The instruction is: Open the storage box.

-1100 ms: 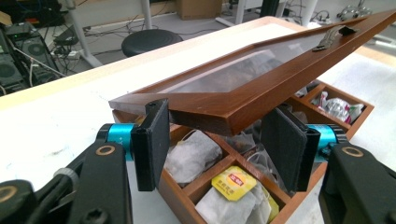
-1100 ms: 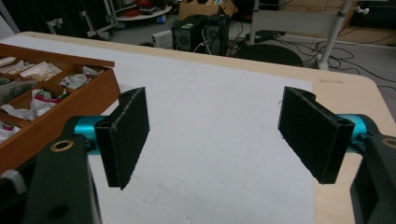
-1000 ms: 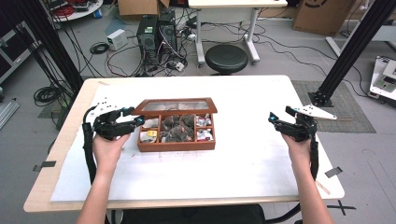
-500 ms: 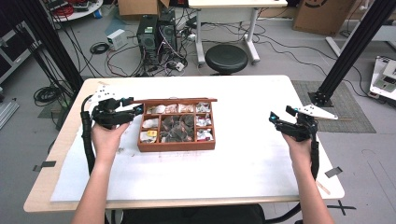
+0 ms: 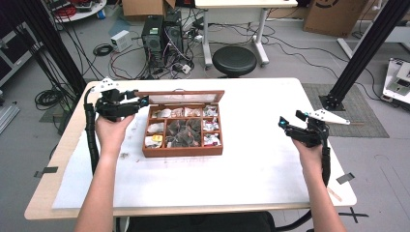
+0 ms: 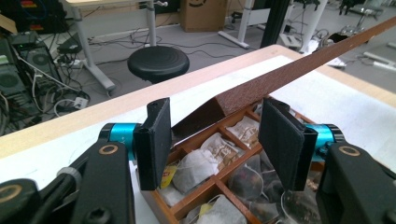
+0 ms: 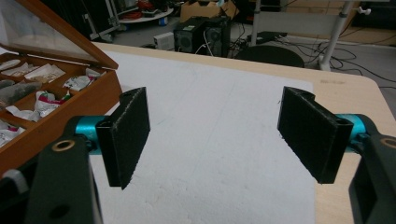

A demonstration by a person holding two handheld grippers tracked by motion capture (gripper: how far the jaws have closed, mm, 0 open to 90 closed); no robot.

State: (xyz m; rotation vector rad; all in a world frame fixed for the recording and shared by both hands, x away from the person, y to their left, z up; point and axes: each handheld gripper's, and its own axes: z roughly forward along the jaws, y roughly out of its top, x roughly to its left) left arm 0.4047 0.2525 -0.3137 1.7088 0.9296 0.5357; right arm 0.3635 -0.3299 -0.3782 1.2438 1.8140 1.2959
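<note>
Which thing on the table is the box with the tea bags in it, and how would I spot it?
Look at the big white sheet covering the wooden table. Near its middle, a little towards the far left, sits the brown wooden box, split into small compartments full of tea bags. Its glass-paned lid is propped open at the back, with the left gripper at the lid's corner.

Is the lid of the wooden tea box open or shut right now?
Open. The lid is raised at the far edge of the box, exposing the compartments, and the left gripper is at its corner.
</note>
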